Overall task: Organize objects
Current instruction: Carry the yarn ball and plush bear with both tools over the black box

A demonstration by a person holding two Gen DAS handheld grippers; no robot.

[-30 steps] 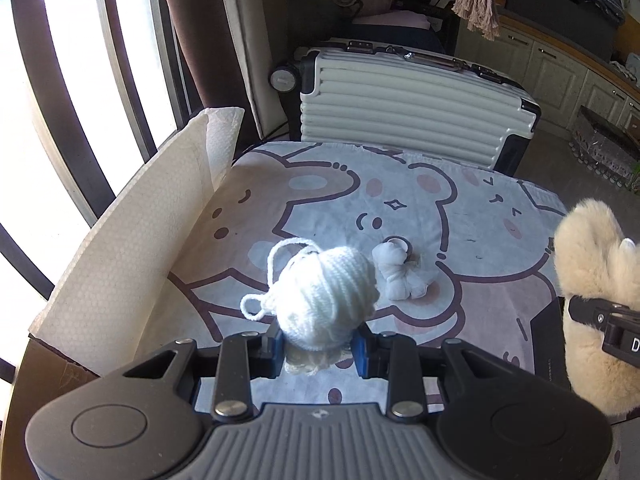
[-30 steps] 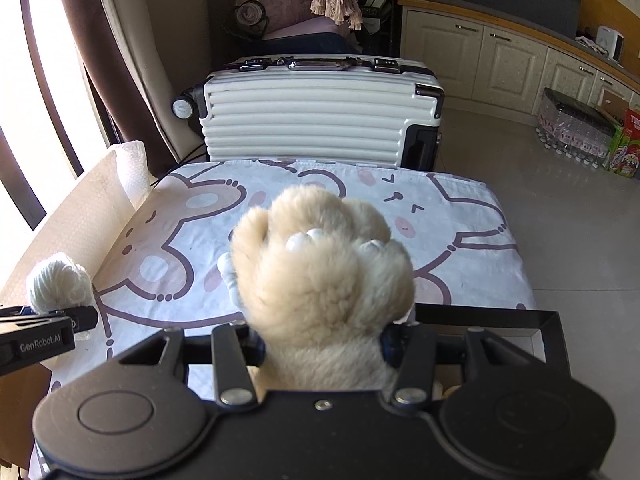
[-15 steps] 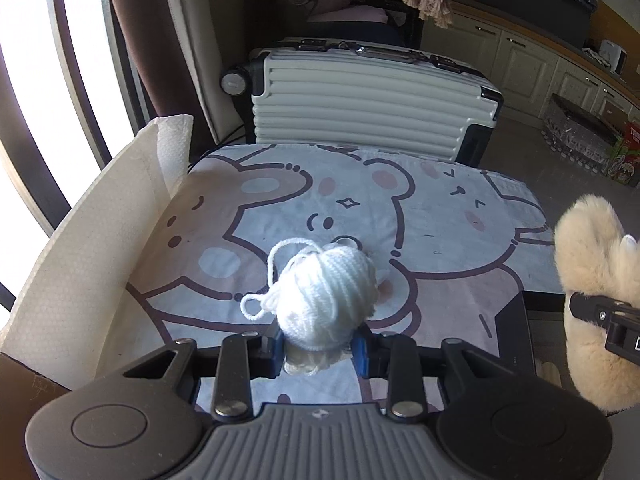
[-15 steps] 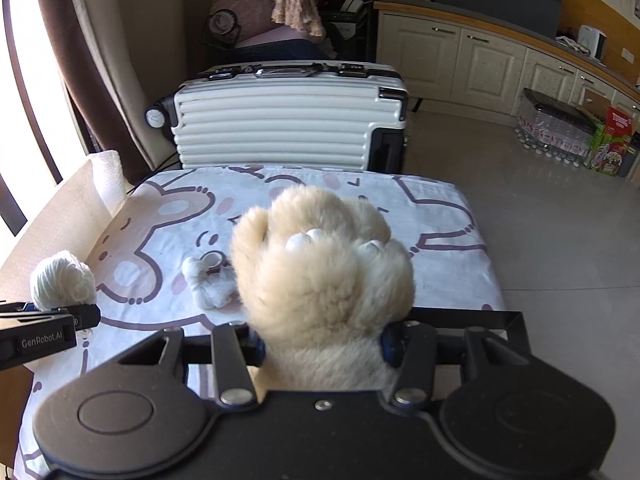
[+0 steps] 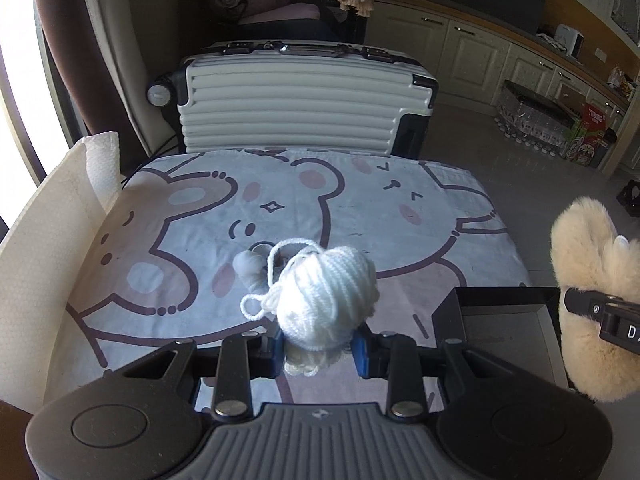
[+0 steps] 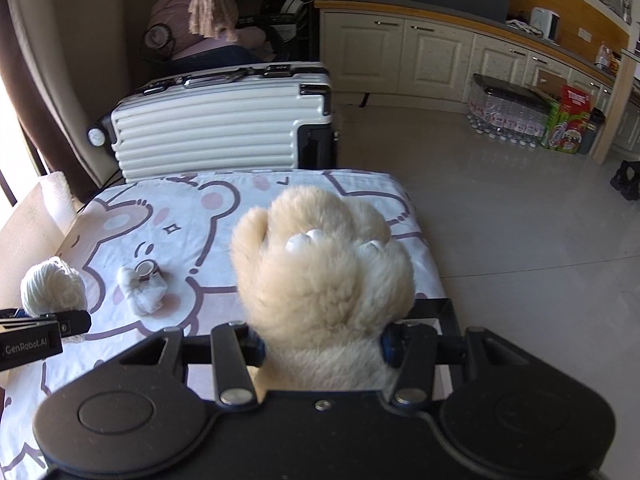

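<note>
While both hands hang over the near edge of the table point(image 5: 460, 200), each gripper's got something soft in it. The left gripper point(image 5: 319, 346) has its blue-padded fingers point(image 5: 357, 350) clamped on a white yarn ball point(image 5: 326, 300): roundish, loosely wound, with a stray loop sticking out toward the left edge, so no real long axis to speak of. The right gripper point(image 6: 322, 347) is squeezing a fluffy cream paw-shaped plush point(image 6: 322, 280) around its lower part; it stands upright, long axis running up from the fingers, toes at the top, small white claws showing.

Lying on the bear-print cloth, about mid-table, is a small white bundle point(image 6: 144, 290) with what looks like a little roll of tape at its far end, hard to be sure at this size. A black tray point(image 5: 504, 320) sits at the near right corner, just below the plush. Past the far edge stands a white ribbed suitcase point(image 6: 212, 128) on its side.
</note>
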